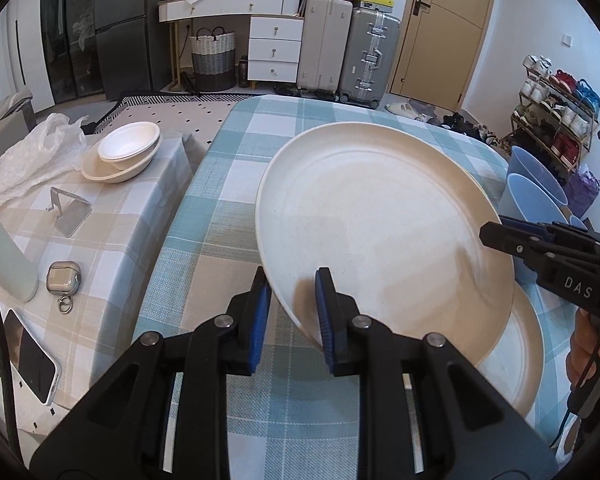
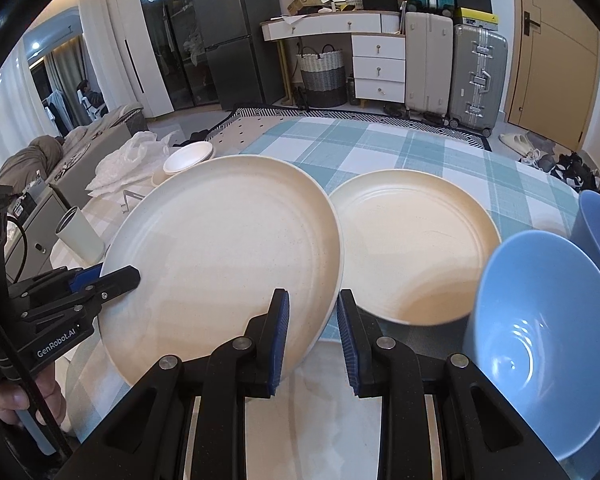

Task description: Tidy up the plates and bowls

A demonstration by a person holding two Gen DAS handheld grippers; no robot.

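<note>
A large cream plate (image 1: pixel 380 232) (image 2: pixel 220 248) hangs tilted above the checked tablecloth (image 1: pixel 228 184), held at opposite edges. My left gripper (image 1: pixel 292 312) is shut on its near rim; it also shows in the right wrist view (image 2: pixel 132 274) at the plate's left edge. My right gripper (image 2: pixel 314 320) is shut on the rim too, and its tip (image 1: pixel 488 232) shows at the plate's right edge. A second cream plate (image 2: pixel 412 248) (image 1: pixel 520 360) lies on the table beneath and beside it. Two blue bowls (image 2: pixel 540 340) (image 1: pixel 536 200) stand to the right.
On the lower side table to the left stand small white bowls nested in a cream dish (image 1: pixel 124 152) (image 2: pixel 188 158), a plastic bag (image 1: pixel 32 160), a metal stand (image 1: pixel 68 212), an earbuds case (image 1: pixel 64 276), a phone (image 1: pixel 32 356) and a pale tumbler (image 2: pixel 80 236).
</note>
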